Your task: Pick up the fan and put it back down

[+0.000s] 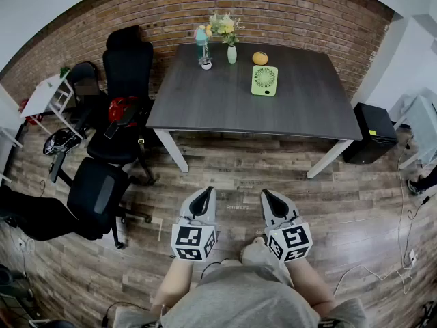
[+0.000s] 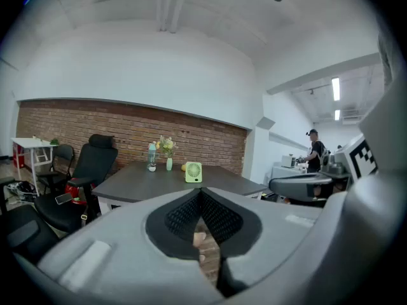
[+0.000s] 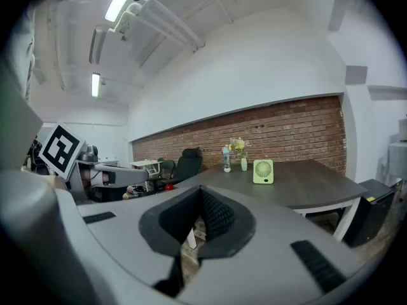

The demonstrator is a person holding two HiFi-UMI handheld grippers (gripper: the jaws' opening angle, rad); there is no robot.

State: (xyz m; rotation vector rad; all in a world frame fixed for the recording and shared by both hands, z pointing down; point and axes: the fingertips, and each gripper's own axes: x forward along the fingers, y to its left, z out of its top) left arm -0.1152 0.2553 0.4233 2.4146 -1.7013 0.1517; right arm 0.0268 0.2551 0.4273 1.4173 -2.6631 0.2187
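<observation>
A person stands on the wood-plank floor [image 1: 239, 176], back from a dark grey table [image 1: 225, 111], and holds a gripper in each hand. The left gripper [image 1: 204, 193] and the right gripper [image 1: 268, 194] sit side by side in front of the person's body, pointing toward the table. Both have their jaws pressed together with nothing between them.

The small green fan [image 1: 264, 80] stands upright on the far half of the table, well away from both grippers, with its round grille facing the person. An orange fruit [image 1: 259, 57] lies just behind it. To the left of the fan are a pale vase of flowers [image 1: 231, 52], a teal bottle [image 1: 202, 44] and a small white cup [image 1: 206, 64], lined up near the brick wall [image 1: 287, 12]. Black office chairs [image 1: 127, 70] crowd the table's left end. A black box [image 1: 374, 132] sits on the floor at the table's right end.
</observation>
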